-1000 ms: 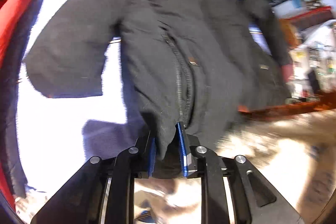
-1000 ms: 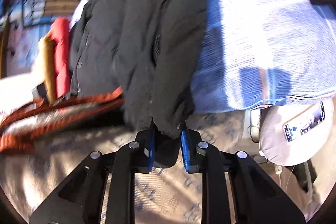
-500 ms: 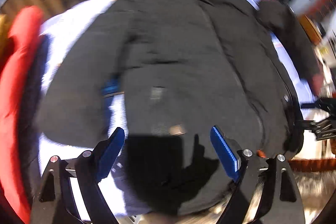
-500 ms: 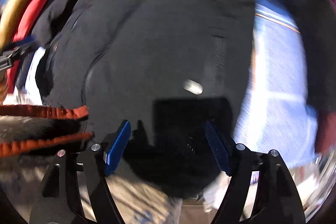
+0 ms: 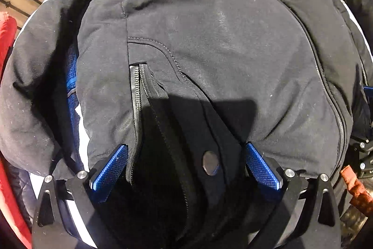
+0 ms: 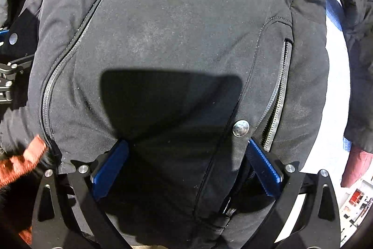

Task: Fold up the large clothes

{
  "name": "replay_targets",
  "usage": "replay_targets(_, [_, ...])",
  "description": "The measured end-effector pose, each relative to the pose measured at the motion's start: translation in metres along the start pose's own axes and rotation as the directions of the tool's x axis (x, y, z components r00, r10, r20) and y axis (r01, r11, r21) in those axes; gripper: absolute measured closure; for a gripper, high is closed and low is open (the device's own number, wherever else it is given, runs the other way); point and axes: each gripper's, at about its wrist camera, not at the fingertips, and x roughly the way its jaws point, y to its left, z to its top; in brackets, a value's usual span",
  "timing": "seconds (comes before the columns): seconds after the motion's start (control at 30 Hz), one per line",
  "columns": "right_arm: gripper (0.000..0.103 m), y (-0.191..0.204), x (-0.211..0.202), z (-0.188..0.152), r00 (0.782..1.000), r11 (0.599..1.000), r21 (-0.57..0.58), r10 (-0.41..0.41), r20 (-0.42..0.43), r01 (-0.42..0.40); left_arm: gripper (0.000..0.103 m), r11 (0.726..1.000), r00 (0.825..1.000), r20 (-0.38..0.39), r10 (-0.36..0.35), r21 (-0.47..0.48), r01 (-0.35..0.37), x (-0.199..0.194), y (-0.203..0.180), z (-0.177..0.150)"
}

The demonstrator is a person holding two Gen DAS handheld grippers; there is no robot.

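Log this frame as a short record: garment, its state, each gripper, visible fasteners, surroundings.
garment: black jacket, front side up, filling both wrist views
state: laid out on a white surface, not yet folded
left gripper: open, fingers spread over the jacket's hem, gripping nothing
right gripper: open, fingers spread over the hem, gripping nothing
fasteners: metal snap; pocket zipper, partly open
surroundings: red fabric at the left edge of the left wrist view
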Motion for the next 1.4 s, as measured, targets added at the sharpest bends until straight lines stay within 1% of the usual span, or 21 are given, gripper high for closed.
replay_targets(0.07, [0.004,-0.003,0.0,0.002,1.0,1.0,0.001,0.023,0.012,-0.023,0.004,1.0,1.0,-0.006,-0.004,-0.002,0.004,0.003,0.001,0.003])
replay_targets(0.17, [0.004,-0.028,-0.004,-0.011,0.999,0.999,0.005,0.046,0.025,-0.046,0.004,1.0,1.0,-0.015,-0.014,-0.012,0.014,0.006,0.001,0.004])
replay_targets(0.27, [0.004,-0.028,-0.006,-0.01,0.999,0.999,0.001,0.048,0.021,-0.048,0.004,1.0,1.0,-0.021,-0.008,-0.016,0.008,0.008,0.002,0.005])
replay_targets(0.33, [0.004,-0.031,-0.01,-0.005,0.997,0.997,0.015,0.074,0.008,-0.075,0.005,1.0,1.0,-0.024,0.006,-0.018,-0.007,0.006,-0.002,0.004])
replay_targets(0.4, [0.005,-0.046,-0.016,-0.008,0.991,0.989,0.067,0.128,0.027,-0.13,0.005,0.999,0.999,-0.025,0.029,-0.021,-0.029,-0.006,-0.017,0.004])
replay_targets(0.5, [0.006,-0.09,-0.046,-0.005,0.957,0.937,0.219,0.241,0.162,-0.272,0.005,0.997,0.997,-0.024,0.079,-0.018,-0.079,-0.018,-0.029,0.002])
replay_targets(0.53, [0.006,-0.108,-0.055,-0.005,0.948,0.916,0.272,0.245,0.204,-0.296,0.005,0.995,0.995,-0.025,0.094,-0.016,-0.094,-0.02,-0.033,0.004])
replay_targets(0.6, [0.006,-0.153,-0.07,-0.009,0.94,0.865,0.4,0.199,0.277,-0.301,0.005,0.992,0.992,-0.026,0.123,-0.008,-0.124,-0.023,-0.038,0.006])
replay_targets(0.7, [0.007,-0.225,-0.078,-0.031,0.92,0.73,0.585,0.155,0.361,-0.353,0.005,0.989,0.989,-0.024,0.145,-0.007,-0.145,-0.032,-0.042,0.01])
replay_targets(0.77, [0.014,-0.274,-0.085,-0.059,0.911,0.612,0.703,0.07,0.407,-0.361,0.006,0.989,0.99,-0.01,0.144,-0.023,-0.144,-0.035,-0.051,0.016])
replay_targets(0.8, [0.014,-0.282,-0.083,-0.072,0.908,0.571,0.737,0.035,0.417,-0.361,0.006,0.989,0.99,-0.004,0.142,-0.032,-0.142,-0.039,-0.05,0.017])
replay_targets(0.87, [0.017,-0.32,-0.089,-0.103,0.899,0.465,0.804,-0.041,0.437,-0.37,0.006,0.989,0.991,0.013,0.136,-0.059,-0.135,-0.049,-0.048,0.021])
replay_targets(0.93, [0.018,-0.343,-0.091,-0.119,0.894,0.413,0.831,-0.081,0.441,-0.373,0.006,0.988,0.991,0.019,0.132,-0.079,-0.13,-0.059,-0.039,0.018])
replay_targets(0.97, [0.019,-0.348,-0.091,-0.123,0.894,0.404,0.836,-0.09,0.44,-0.371,0.006,0.988,0.991,0.014,0.134,-0.085,-0.132,-0.06,-0.039,0.02])
replay_targets(1.13, [0.043,-0.365,-0.069,-0.113,0.893,0.407,0.831,-0.074,0.444,-0.379,0.006,0.985,0.988,-0.004,0.157,-0.077,-0.157,-0.055,-0.047,0.031])
replay_targets(1.2, [0.056,-0.351,-0.061,-0.114,0.892,0.405,0.828,-0.062,0.448,-0.388,0.006,0.982,0.985,-0.006,0.173,-0.07,-0.173,-0.053,-0.057,0.03])
replay_targets(1.23, [0.057,-0.35,-0.059,-0.115,0.889,0.401,0.826,-0.06,0.454,-0.395,0.006,0.981,0.984,-0.004,0.18,-0.067,-0.18,-0.053,-0.054,0.025])
replay_targets(1.27, [0.061,-0.351,-0.06,-0.114,0.89,0.403,0.827,-0.064,0.452,-0.391,0.006,0.98,0.982,-0.002,0.187,-0.065,-0.187,-0.056,-0.057,0.023])
replay_targets(1.3, [0.068,-0.352,-0.059,-0.121,0.89,0.41,0.825,-0.061,0.451,-0.389,0.006,0.98,0.982,0.0,0.19,-0.065,-0.19,-0.057,-0.059,0.021])
replay_targets(1.37, [0.082,-0.352,-0.059,-0.115,0.892,0.433,0.813,-0.041,0.449,-0.39,0.006,0.978,0.981,0.001,0.196,-0.068,-0.196,-0.061,-0.063,0.018])
replay_targets(1.4, [0.085,-0.356,-0.068,-0.115,0.88,0.442,0.795,-0.027,0.474,-0.415,0.006,0.978,0.981,0.0,0.196,-0.07,-0.196,-0.063,-0.064,0.016])
